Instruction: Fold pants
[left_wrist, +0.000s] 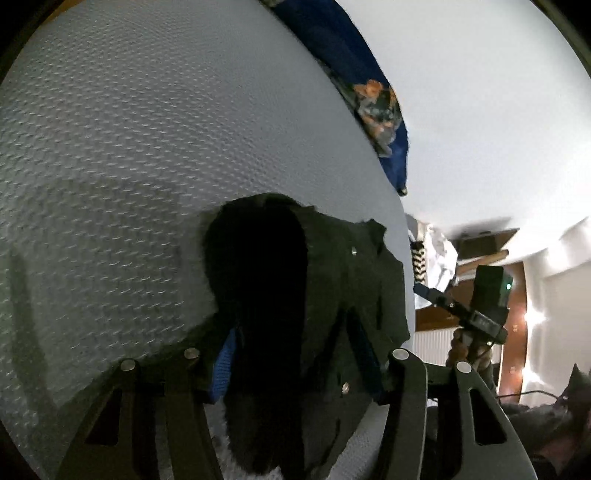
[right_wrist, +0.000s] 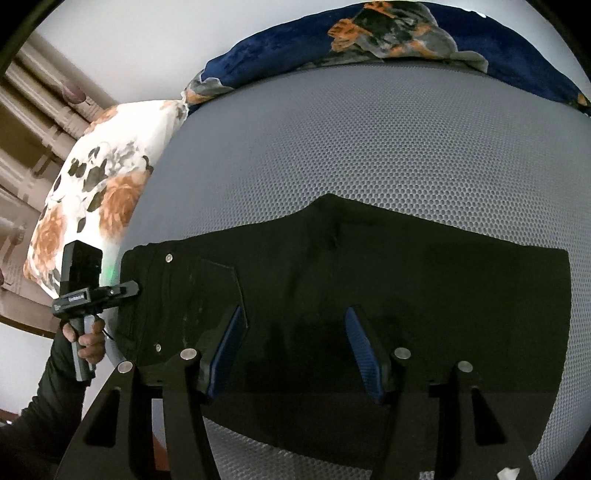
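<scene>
1. Black pants (right_wrist: 332, 280) lie on a grey mesh-textured mattress (right_wrist: 369, 140), directly under and ahead of the right gripper (right_wrist: 295, 343).
2. The right gripper hovers over the pants with its blue-padded jaws apart; nothing sits between them.
3. The pants look already doubled leg on leg, with the waistband, rivets and a pocket to the gripper's left and the leg end to its right.
4. The left gripper (left_wrist: 295, 365) is at the waistband end, jaws apart on either side of the dark cloth; whether the pads press on it cannot be told.
5. In the right wrist view a hand (right_wrist: 88, 339) holds the left gripper beside the waistband.
6. A floral pillow (right_wrist: 99, 199) and a blue blanket (right_wrist: 369, 48) lie beyond the pants.
7. Judged from the layout, the lengthwise fold is done; the crosswise folds remain.
</scene>
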